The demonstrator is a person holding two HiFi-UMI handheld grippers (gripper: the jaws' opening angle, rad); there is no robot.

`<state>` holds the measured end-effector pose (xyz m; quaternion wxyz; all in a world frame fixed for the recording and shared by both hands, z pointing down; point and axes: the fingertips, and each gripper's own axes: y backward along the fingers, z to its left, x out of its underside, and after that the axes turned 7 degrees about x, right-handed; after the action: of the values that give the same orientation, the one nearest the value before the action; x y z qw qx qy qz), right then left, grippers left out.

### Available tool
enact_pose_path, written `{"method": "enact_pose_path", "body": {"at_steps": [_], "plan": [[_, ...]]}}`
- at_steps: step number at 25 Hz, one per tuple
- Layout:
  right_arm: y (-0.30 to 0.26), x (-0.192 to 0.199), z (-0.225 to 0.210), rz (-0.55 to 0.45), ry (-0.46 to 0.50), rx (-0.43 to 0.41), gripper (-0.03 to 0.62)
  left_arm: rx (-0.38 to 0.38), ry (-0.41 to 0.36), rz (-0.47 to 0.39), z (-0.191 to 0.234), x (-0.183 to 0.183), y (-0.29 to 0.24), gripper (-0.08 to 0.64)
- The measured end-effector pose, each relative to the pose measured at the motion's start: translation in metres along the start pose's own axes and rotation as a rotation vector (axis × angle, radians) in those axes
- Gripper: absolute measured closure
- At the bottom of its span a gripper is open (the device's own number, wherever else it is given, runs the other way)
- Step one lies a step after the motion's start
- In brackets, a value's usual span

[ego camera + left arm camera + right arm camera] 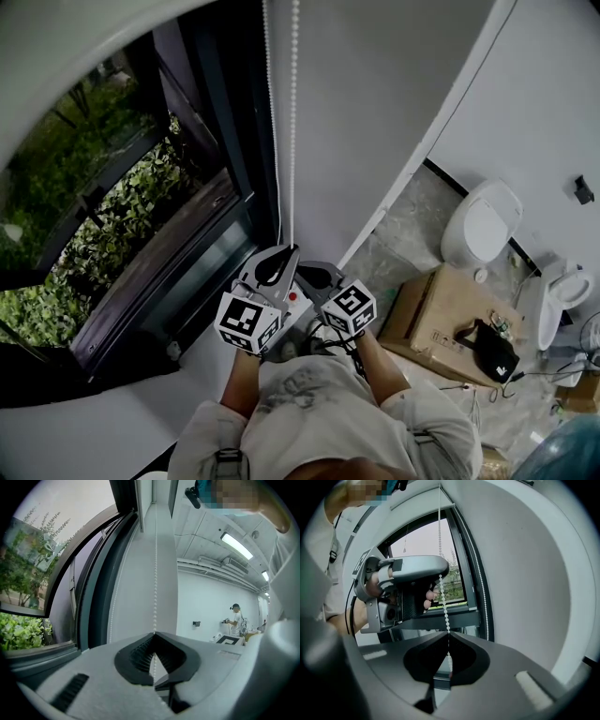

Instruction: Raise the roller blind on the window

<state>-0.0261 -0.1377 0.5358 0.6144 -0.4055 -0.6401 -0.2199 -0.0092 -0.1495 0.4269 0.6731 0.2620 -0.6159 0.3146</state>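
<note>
A white bead chain (294, 112) hangs in two strands beside the dark-framed window (141, 216). My left gripper (288, 254) is shut on one strand. In the left gripper view that chain (155, 564) runs straight up from between the closed jaws of the left gripper (154, 633). My right gripper (313, 277) sits just below and to the right of it. In the right gripper view it (448, 635) is shut on the same strand (444, 604), which passes the left gripper (412, 573) above. The second strand (481, 583) hangs free. The glass in view is uncovered.
The window sill (159, 281) lies left of my grippers, with green bushes outside. On the floor to the right lie a cardboard box (436, 314) with a black bag (494, 352) and white toilets (483, 225). Another person (237, 618) stands far across the room.
</note>
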Motion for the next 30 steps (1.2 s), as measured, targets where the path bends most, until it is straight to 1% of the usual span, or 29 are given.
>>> {"method": "enact_pose_path", "body": {"at_steps": [3, 8, 9, 11, 14, 16, 20, 25, 28, 30], "plan": [[0.001, 0.001, -0.001, 0.002, 0.01, 0.008, 0.58, 0.001, 0.0, 0.0, -0.002, 0.001, 0.001, 0.549], [0.008, 0.001, 0.002, -0.005, 0.083, 0.028, 0.572, 0.004, 0.001, -0.004, -0.004, 0.001, 0.001, 0.549], [0.01, -0.001, 0.003, -0.013, 0.084, 0.025, 0.564, 0.005, 0.002, -0.005, -0.004, 0.001, 0.001, 0.549], [0.017, -0.01, 0.003, -0.049, 0.054, 0.008, 0.545, 0.005, 0.002, -0.006, -0.002, 0.001, 0.001, 0.549], [0.03, -0.037, 0.0, -0.128, -0.009, -0.01, 0.541, 0.004, 0.001, -0.006, 0.0, 0.001, 0.001, 0.549], [0.041, -0.062, -0.002, -0.187, -0.023, -0.015, 0.541, 0.005, 0.001, -0.007, 0.0, 0.001, 0.001, 0.549], [0.058, -0.116, -0.001, -0.303, 0.002, -0.019, 0.54, 0.008, -0.002, -0.007, 0.0, 0.001, 0.001, 0.549], [0.066, -0.175, 0.006, -0.403, 0.058, -0.041, 0.526, 0.006, -0.001, -0.007, 0.002, 0.001, 0.001, 0.549], [0.063, -0.201, 0.01, -0.433, 0.072, -0.064, 0.515, 0.004, -0.001, -0.009, 0.003, 0.001, 0.002, 0.549], [0.058, -0.214, 0.012, -0.437, 0.06, -0.088, 0.506, 0.003, -0.001, -0.01, 0.004, 0.001, 0.002, 0.549]]}}
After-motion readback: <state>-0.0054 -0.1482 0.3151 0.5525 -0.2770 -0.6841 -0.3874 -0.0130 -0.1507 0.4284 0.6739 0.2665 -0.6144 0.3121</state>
